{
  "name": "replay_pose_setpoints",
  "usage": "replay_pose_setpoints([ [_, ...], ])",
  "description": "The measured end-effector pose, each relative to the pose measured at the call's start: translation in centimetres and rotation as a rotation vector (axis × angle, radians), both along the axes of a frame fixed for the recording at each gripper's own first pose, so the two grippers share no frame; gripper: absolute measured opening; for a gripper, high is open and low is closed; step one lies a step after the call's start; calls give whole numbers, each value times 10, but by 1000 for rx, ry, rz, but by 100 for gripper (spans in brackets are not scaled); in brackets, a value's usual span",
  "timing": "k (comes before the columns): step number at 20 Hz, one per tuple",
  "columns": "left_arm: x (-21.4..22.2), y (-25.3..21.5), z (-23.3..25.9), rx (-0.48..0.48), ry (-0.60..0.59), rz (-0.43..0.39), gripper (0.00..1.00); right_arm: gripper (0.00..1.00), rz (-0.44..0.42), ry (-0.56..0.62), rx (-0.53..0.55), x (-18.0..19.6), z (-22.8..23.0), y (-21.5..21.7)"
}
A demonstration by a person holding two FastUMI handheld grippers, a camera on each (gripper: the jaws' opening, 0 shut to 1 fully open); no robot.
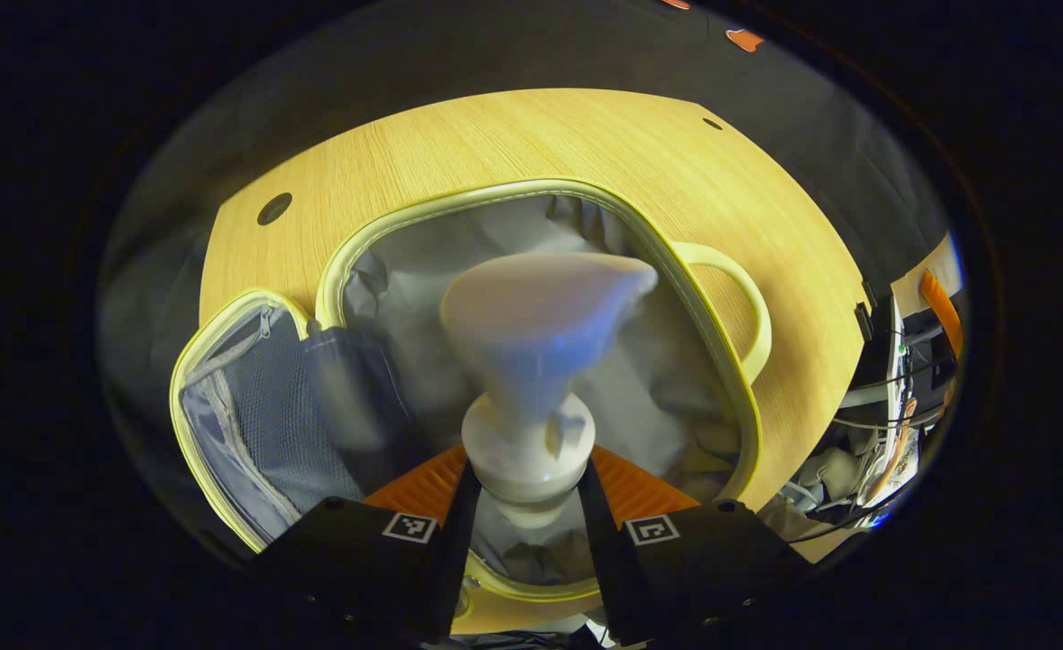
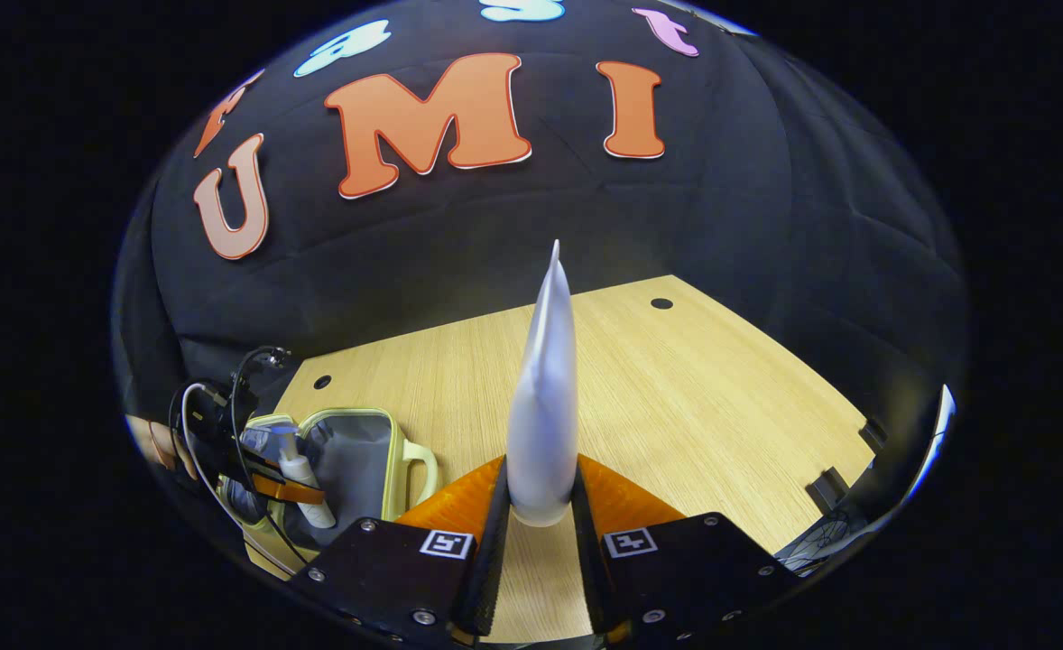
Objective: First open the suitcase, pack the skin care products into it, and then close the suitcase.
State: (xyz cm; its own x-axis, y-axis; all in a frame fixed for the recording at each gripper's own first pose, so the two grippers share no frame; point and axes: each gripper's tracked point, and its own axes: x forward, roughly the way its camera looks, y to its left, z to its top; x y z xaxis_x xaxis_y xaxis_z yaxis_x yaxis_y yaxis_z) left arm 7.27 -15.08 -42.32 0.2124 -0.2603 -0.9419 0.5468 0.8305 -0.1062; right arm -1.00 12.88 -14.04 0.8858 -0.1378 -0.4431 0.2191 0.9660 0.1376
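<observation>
The case (image 1: 531, 194) lies open on the table (image 1: 513, 135), its grey lining exposed and its pale rim running around the cavity. The lid (image 1: 252, 424), with a mesh pocket, is folded out to the left. The handle (image 1: 739, 307) projects from the right rim, near the table's right edge.

The left gripper (image 1: 524, 506) is clamped on a white tube (image 1: 531, 361) at its cap end; the tube hangs over the cavity, inside the rim line. Bare tabletop lies beyond the case.

The right gripper (image 2: 539, 515) is closed on a second white tube (image 2: 545, 397), which stands upright above bare tabletop, well apart from the case (image 2: 351, 451). In the right gripper view the left gripper (image 2: 270, 483) sits over the case.
</observation>
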Motion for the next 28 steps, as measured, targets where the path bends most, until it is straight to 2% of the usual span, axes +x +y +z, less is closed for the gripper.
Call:
replay_pose_setpoints([
  [3,-2,2,-4,-20,9,44,65,39,13,-7,-4,7,6,8],
  [6,-3,0,4,-46,-21,62,96,39,31,-8,-12,12,11,15],
  [7,-3,-1,8,-54,-43,63,99,39,41,-8,-9,13,13,19],
  [12,-4,-1,51,-105,-196,84,99,39,134,-8,-12,23,25,58],
  [16,-7,7,111,-213,-368,124,99,39,248,29,-39,32,28,102],
  [19,-4,38,151,-192,-525,146,99,39,335,76,-49,40,22,141],
  [21,-9,61,171,-183,-589,175,99,39,396,136,-24,40,10,170],
  [24,-11,97,176,-154,-658,223,98,39,478,298,44,33,-25,214],
  [28,-14,131,193,-169,-704,273,98,39,553,496,67,25,-63,243],
])
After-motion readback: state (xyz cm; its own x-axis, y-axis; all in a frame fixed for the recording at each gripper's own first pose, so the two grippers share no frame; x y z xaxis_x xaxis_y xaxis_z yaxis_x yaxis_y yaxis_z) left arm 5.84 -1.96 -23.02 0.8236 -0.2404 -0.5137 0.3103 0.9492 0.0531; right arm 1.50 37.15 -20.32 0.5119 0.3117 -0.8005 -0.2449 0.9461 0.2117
